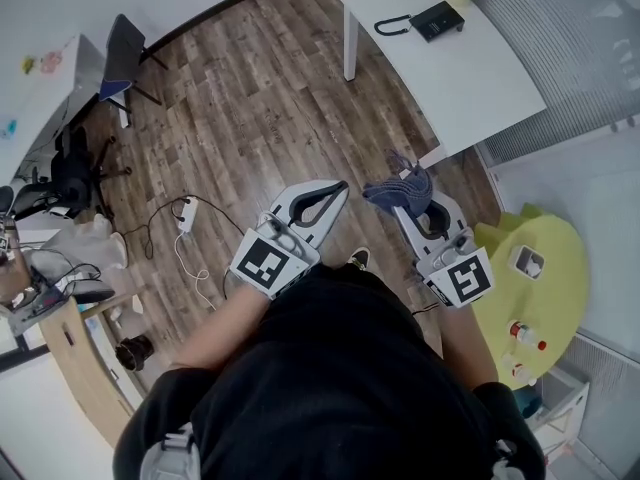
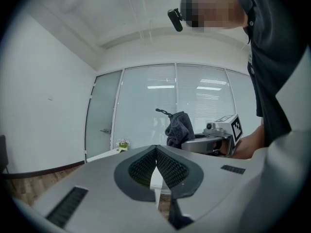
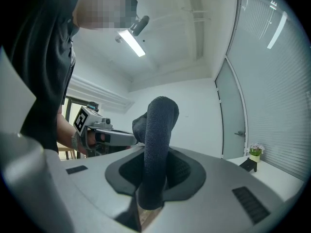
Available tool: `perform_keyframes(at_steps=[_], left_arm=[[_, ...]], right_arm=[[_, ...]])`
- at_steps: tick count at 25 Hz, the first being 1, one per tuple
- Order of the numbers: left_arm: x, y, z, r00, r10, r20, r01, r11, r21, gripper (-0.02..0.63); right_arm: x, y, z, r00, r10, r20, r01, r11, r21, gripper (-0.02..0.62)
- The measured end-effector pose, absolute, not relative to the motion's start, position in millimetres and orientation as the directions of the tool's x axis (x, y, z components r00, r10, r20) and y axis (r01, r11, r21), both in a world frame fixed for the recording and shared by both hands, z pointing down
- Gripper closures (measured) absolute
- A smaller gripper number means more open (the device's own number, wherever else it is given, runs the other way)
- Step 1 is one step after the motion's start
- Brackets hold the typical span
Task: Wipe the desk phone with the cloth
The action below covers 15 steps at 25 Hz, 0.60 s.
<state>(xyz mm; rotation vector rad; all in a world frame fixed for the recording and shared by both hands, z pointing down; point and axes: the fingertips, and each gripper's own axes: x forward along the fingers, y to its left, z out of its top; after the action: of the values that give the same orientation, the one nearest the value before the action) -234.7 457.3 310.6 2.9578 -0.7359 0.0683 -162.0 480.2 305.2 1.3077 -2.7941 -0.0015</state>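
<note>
Cloth (image 1: 398, 190) is pinched between the pressed pads of the right gripper (image 1: 410, 210), with a dark fold standing up out of the jaws. The left gripper (image 1: 338, 192) is closed on itself, with nothing between its pads. The phone (image 1: 437, 20) sits toward the far end of the table (image 1: 470, 78), well apart from both grippers, so wiping is judged not yet begun. For the step to be done well, the table should be approached first and the cloth gripped firmly. A loose fold, rather than the jaw tips, should be laid on the phone. The empty left gripper could be used to steady the base so that it is not pushed along the table. Whether the curved black piece (image 1: 392, 26) just beside the phone is its handset off the cradle cannot be told. Keys and screen are too small to be made out.
</note>
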Motion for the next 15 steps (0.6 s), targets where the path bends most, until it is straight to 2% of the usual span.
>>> perform_keyframes(at_steps=[15], left_arm=[[-235,445,313,0.828,-0.556,0.072,-0.561,-0.825,0.069,0.595]], right_arm=[[-156,465,309,-0.721,-0.692,0.042,-0.692,0.722,0.010,0.503]])
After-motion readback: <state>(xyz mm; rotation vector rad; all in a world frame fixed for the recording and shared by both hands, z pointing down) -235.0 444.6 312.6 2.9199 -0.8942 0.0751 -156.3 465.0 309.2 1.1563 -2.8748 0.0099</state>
